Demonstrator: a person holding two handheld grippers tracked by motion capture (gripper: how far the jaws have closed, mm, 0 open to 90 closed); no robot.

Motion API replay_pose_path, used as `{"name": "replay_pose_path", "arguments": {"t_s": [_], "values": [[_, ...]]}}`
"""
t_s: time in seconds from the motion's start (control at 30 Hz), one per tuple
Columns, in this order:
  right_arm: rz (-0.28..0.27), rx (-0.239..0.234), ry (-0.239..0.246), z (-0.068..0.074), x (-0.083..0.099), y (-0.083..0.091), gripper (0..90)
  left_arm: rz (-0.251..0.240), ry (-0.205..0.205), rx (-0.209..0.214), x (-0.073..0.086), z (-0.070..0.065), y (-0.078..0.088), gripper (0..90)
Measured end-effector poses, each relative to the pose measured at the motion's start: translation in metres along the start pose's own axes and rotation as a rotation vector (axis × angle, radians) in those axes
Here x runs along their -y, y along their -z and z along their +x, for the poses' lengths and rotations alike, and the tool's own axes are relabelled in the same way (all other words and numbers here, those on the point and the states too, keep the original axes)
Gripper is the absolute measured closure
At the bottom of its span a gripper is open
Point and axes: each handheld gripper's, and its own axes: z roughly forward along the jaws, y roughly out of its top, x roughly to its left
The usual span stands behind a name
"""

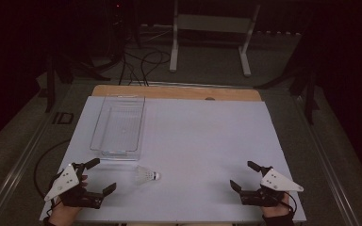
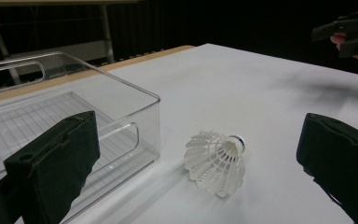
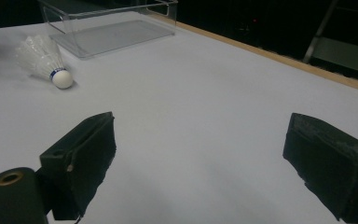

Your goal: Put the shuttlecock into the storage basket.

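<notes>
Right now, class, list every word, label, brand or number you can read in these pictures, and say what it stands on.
No text can be read in any view.
White feathered shuttlecock: a thin blue band circles its cork, with no legible print on it.
Clear plastic rectangular bin: no label seen.
White tabletop: unmarked.
Left gripper and right gripper, black jaws apart: their grey three-cornered plates show small dots, no letters.

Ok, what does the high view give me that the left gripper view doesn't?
High view alone: the floor beyond the table with a white frame and cables, plus the left gripper from outside, jaws open. Left gripper view alone: the clear bin's handle cutout and ribbed floor up close. Both share the clear bin, the shuttlecock lying beside it, and the open right gripper.
</notes>
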Motion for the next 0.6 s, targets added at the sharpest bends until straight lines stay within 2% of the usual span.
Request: {"name": "replay_pose_path", "arguments": {"t_s": [0.1, 0.6], "values": [[-0.002, -0.008, -0.004, -0.0003, 0.0002, -0.0007, 9.0, 0.011, -0.012, 0.001, 0.0000, -0.0006, -0.0009, 0.0], [-0.013, -0.013, -0.006, -0.0009, -0.0011, -0.0020, 9.0, 0.008, -0.010, 0.011, -0.0023, -0.0022, 0.0007, 0.0]]}}
